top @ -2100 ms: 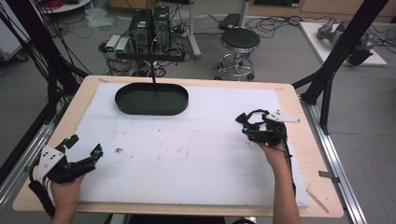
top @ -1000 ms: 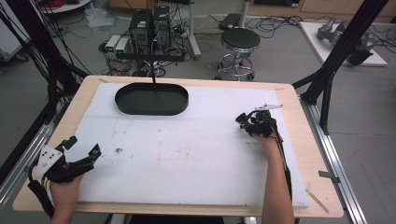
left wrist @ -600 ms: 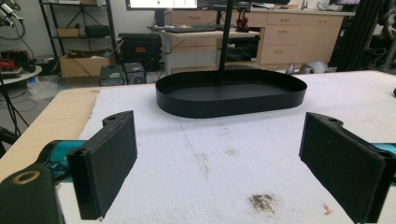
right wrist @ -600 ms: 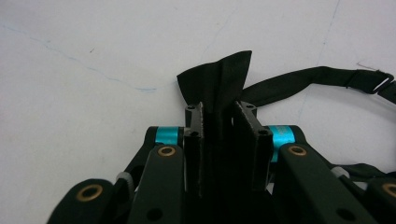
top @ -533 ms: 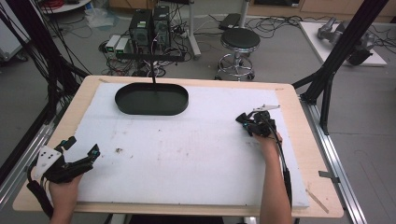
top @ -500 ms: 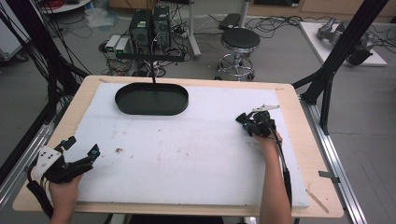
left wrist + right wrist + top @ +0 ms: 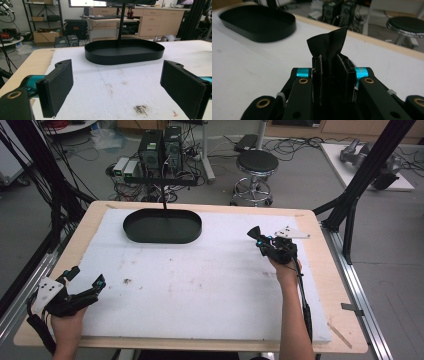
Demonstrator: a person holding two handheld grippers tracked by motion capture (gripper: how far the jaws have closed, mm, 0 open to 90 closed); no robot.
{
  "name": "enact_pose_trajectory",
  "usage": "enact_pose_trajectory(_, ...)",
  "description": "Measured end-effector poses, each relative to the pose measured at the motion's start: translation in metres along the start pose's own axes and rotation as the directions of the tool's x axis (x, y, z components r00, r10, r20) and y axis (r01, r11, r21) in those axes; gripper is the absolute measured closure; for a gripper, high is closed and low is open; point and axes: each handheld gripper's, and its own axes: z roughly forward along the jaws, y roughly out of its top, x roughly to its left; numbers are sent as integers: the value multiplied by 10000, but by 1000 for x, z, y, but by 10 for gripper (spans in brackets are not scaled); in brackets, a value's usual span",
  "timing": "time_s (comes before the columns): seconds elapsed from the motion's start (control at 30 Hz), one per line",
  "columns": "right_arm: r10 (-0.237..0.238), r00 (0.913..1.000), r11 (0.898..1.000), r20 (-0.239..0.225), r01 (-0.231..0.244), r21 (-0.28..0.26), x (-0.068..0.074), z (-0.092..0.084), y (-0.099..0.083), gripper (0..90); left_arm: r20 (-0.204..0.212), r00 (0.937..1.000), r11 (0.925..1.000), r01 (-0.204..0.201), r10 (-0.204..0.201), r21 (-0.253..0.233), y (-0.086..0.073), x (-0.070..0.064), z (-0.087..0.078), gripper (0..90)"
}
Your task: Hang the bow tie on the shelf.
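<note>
My right gripper (image 7: 261, 239) hovers over the right part of the white foam mat (image 7: 200, 285), shut on a small crumpled black sheet (image 7: 254, 232). In the right gripper view the black sheet (image 7: 328, 42) sticks up, folded, from between the pads of the right gripper (image 7: 331, 62). A black oval tray (image 7: 162, 226) with low walls sits at the back of the mat, to the left of that hand. My left gripper (image 7: 87, 276) rests at the front left corner, open, nothing between its pads (image 7: 58, 87). The tray (image 7: 125, 51) lies ahead of it.
The mat covers a wooden table (image 7: 95, 215) with bare wood at its edges. Dark crumbs (image 7: 126, 281) mark the mat near the left hand. A stool (image 7: 256, 164) and computer cases (image 7: 161, 145) stand on the floor behind. Black frame posts (image 7: 360, 185) rise at the right.
The right gripper has closed on the black sheet and lifted a little off the mat, shifting slightly left. The left gripper has not moved.
</note>
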Motion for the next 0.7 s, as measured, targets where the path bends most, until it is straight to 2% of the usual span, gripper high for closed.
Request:
enact_pose_trajectory(0.17,90,9988,9959,-480,-133,-894,10,-13,13,763,13,10000,10000,-26,26,-27,0,-1,0,117)
enact_pose_trajectory(0.33,-187,9941,9909,-1068,42,-1348,24,-20,30,762,-12,10000,10000,-23,23,-22,1,-1,-1,117)
enact_pose_trajectory(0.4,-477,9904,9858,-1299,257,-1658,32,-22,39,762,-16,10000,10000,-29,29,-32,1,-1,-1,117)
enact_pose_trajectory(0.53,-687,9782,9781,-1960,274,-2066,47,-24,57,762,-5,10000,10000,-49,49,-50,1,-1,-1,117)
enact_pose_trajectory(0.7,-960,9522,9633,-2900,154,-2681,66,-23,81,761,-11,10000,10000,-20,20,-71,1,0,-1,117)
